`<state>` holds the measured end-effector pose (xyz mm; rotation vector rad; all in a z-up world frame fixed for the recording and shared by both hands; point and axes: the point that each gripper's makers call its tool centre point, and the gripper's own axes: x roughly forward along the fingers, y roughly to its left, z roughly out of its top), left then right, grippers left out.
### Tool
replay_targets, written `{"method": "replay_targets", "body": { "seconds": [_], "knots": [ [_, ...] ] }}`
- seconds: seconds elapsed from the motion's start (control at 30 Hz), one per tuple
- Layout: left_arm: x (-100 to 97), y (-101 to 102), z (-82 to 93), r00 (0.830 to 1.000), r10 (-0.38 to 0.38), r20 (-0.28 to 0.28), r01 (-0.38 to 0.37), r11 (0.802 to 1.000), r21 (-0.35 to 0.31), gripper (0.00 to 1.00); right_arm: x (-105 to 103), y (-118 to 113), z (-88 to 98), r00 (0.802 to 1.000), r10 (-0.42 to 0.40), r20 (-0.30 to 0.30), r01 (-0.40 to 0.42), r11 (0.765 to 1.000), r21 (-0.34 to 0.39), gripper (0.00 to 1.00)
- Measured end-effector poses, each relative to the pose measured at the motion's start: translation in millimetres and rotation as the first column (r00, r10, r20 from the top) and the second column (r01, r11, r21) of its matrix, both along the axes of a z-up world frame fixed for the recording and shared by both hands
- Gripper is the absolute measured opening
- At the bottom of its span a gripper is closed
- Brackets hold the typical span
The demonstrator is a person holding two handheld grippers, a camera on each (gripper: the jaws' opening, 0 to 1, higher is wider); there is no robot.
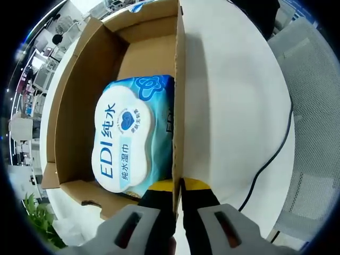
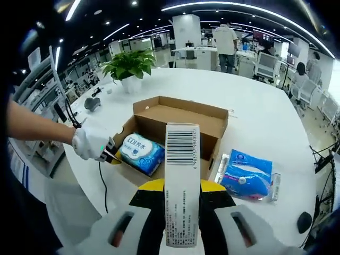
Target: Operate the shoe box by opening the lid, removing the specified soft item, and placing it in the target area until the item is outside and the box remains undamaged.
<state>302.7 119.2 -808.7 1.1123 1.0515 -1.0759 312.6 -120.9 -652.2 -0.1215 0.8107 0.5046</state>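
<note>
A: Where is the soft item, and how does it lie?

B: The wet-wipes pack (image 1: 127, 141) lies flat inside the open shoe box (image 1: 79, 95), label up. In the left gripper view its long axis runs along the box's length, and it sits against the wall held by the left gripper (image 1: 178, 194), bare cardboard floor beyond it toward the far end.

A: State of the grippers?

B: The left gripper's 2 jaws are closed on the box's side wall, 1 jaw inside and 1 outside. In the right gripper view, the right gripper (image 2: 180, 194) is clamped on a slim white barcode carton (image 2: 181, 180), held upright.

A: And the surrounding room?

B: The box stands on a round white table (image 2: 265, 111), nearer the edge by the person's arm. A second blue pack (image 2: 247, 175) lies on the table just beside the box; a potted plant (image 2: 129, 66) stands at the far edge. A black cable (image 1: 271, 154) crosses the open tabletop.
</note>
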Motion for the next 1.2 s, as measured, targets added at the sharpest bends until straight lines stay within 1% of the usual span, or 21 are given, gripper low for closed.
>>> {"method": "replay_targets", "body": {
  "seconds": [0.1, 0.47, 0.67, 0.8, 1.03, 1.2],
  "knots": [
    [0.0, 0.3, 0.1, 1.000, 0.002, 0.000, -0.002, 1.000, 0.001, 0.02, -0.3, -7.8, 1.2, 1.000, -0.027, -0.001, 0.027, 0.999, 0.017, 0.18],
    [1.2, 1.0, -0.7, 1.000, 0.008, 0.001, -0.008, 1.000, 0.000, 0.02, -4.1, -46.6, 3.0, 0.994, -0.108, 0.003, 0.108, 0.994, 0.008, 0.18],
    [1.3, 0.4, -0.9, 1.000, 0.010, 0.000, -0.010, 1.000, 0.001, 0.02, -8.0, -69.9, 3.7, 0.985, -0.173, 0.006, 0.173, 0.985, 0.003, 0.18],
    [1.3, 0.4, -0.9, 1.000, 0.010, -0.001, -0.010, 1.000, 0.002, 0.02, -6.2, -88.1, 6.9, 0.972, -0.235, 0.013, 0.235, 0.972, 0.008, 0.18],
    [1.3, 0.0, -1.4, 1.000, 0.011, 0.000, -0.011, 1.000, 0.003, 0.02, -7.2, -103.8, 14.4, 0.963, -0.269, 0.029, 0.269, 0.963, 0.011, 0.18],
    [1.0, 0.1, -1.1, 1.000, 0.011, 0.000, -0.011, 1.000, 0.002, 0.02, -9.2, -112.1, 11.9, 0.958, -0.287, 0.029, 0.287, 0.958, 0.004, 0.18]
  ]
}}
